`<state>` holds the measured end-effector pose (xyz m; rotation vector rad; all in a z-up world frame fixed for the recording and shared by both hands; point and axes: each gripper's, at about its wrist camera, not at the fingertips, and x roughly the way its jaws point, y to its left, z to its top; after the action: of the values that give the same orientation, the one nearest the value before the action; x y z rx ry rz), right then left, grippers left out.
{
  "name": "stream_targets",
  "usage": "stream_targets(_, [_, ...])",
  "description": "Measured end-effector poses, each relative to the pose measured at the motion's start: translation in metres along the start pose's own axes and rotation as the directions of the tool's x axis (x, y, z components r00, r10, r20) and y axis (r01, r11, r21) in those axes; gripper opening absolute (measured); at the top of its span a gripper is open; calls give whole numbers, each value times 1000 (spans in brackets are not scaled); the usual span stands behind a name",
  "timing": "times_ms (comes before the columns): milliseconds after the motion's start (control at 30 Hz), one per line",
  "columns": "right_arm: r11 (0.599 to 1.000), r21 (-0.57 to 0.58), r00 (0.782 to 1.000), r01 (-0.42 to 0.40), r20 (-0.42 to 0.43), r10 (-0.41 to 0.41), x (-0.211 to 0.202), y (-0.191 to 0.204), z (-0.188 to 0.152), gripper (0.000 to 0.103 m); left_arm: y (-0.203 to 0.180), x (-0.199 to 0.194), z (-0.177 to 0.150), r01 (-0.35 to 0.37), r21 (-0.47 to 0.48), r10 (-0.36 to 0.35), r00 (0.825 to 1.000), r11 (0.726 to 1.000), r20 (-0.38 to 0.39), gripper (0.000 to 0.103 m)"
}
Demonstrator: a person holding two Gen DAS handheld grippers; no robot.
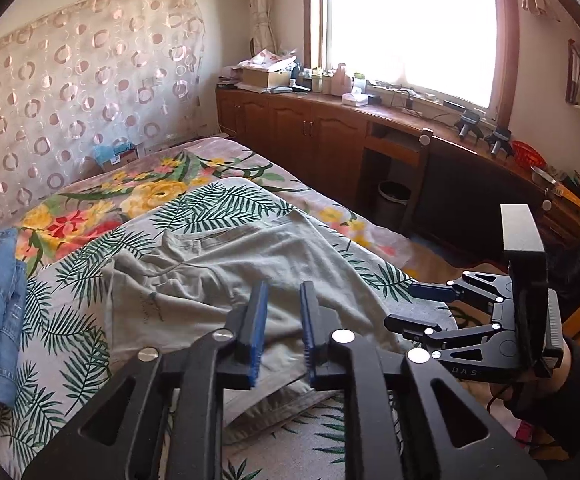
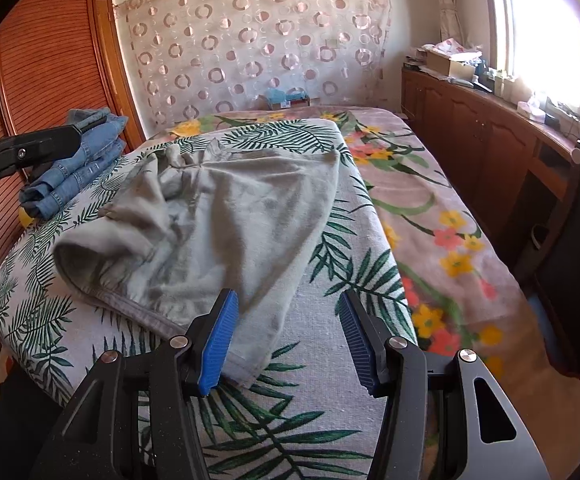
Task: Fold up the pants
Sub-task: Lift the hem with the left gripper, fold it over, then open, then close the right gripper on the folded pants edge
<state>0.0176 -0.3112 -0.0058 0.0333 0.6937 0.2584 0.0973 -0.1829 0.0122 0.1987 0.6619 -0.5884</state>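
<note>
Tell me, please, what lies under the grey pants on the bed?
The grey pants rest on a palm-leaf cloth spread over a floral blanket; anything beneath their folds is hidden.

Only one bit of lettering legible: "DAS" in pale capitals on the black body of the right tongs [image 1: 402, 308], seen from the left wrist view, near right. A small dark mark on the grey pants [image 1: 226, 280] is unreadable.
</note>
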Motion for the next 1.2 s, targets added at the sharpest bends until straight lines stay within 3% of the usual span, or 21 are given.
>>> stream_targets(133, [1000, -9, 1000, -5, 6, 5, -1, 2, 1, 55, 9, -6, -5, -12, -17, 12, 1000, 1000, 13, 45])
stream_targets(267, [1000, -15, 1000, -16, 7, 16, 5, 6, 4, 55, 20, -4, -15, -42, -31, 42, 999, 999, 0, 49])
stream_targets(400, [999, -27, 999, -32, 11, 32, 10, 11, 2, 55, 35, -2, -28, -57, -68, 56, 998, 996, -10, 78])
stream_targets(800, [991, -84, 994, -108, -31, 106, 24, 18, 3, 54, 61, 9, -67, -116, -104, 106, 990, 988, -90, 78])
stream_targets(933, [988, -100, 992, -120, -43, 116, 32, 19, 8, 42, 63, 11, -75, -116, -112, 104, 989, 987, -102, 78])
stream_targets(1100, [986, -109, 990, -127, -68, 120, 46, 13, 16, 14, 67, 9, -78, -117, -123, 105, 989, 986, -101, 78])
stream_targets(1200, [985, -115, 991, -128, -55, 123, 45, 10, 20, 7, 69, 9, -79, -116, -131, 103, 989, 985, -103, 78])
